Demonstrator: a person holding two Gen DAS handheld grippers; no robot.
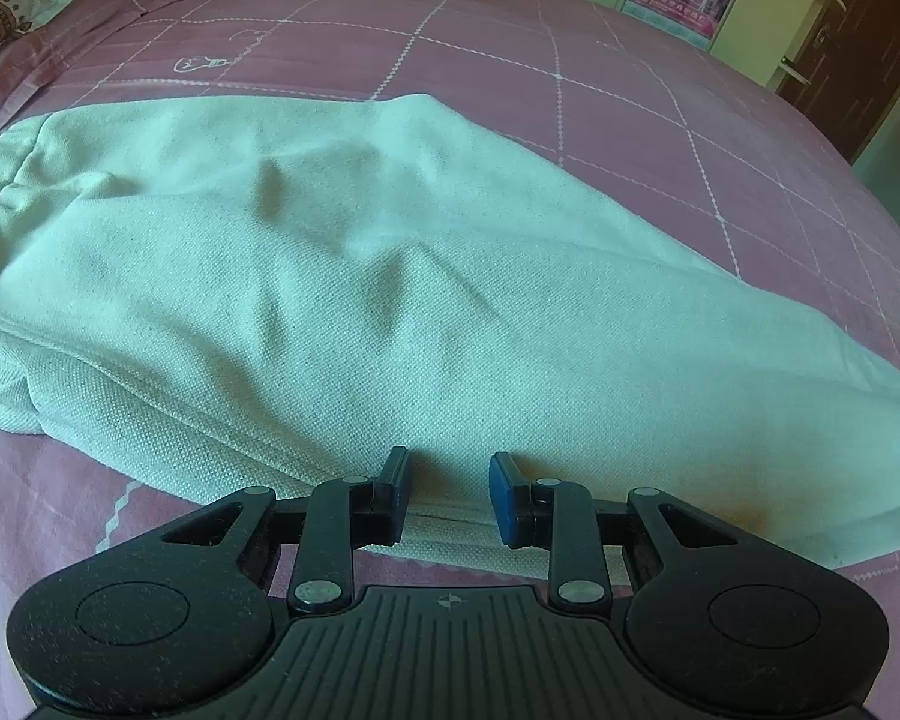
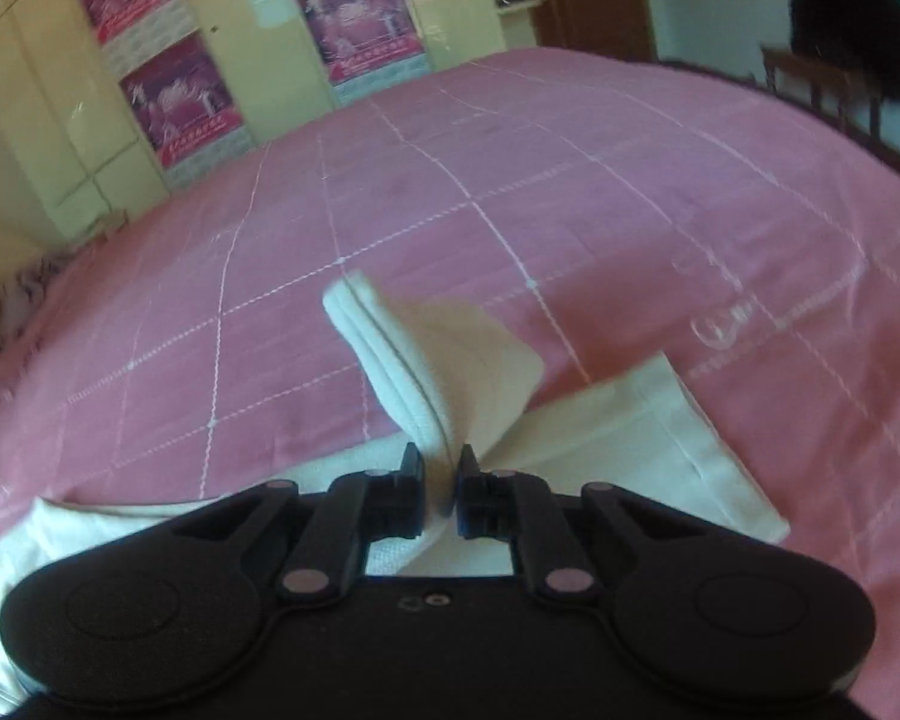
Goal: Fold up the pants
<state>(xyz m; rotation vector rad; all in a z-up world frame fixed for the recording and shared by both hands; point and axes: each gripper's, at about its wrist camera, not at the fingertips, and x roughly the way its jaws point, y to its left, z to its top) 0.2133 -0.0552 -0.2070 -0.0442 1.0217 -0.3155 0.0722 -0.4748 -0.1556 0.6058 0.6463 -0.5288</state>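
The white pants [image 1: 342,252] lie folded lengthwise on a pink bedspread [image 1: 510,60], waistband at the far left, legs running right. My left gripper [image 1: 448,465] is open, its jaws astride the near edge of the pants, gripping nothing. In the right wrist view, my right gripper [image 2: 440,462] is shut on the hem of a pant leg [image 2: 444,360] and holds it lifted above the bed. The other leg end [image 2: 660,438] lies flat below it.
The bed is covered by the pink checked bedspread [image 2: 510,180]. A patterned pillow [image 1: 0,18] lies at the far left. Cream wardrobe doors with pink posters [image 2: 174,96] stand beyond the bed. A dark wooden door [image 1: 858,48] stands at the right.
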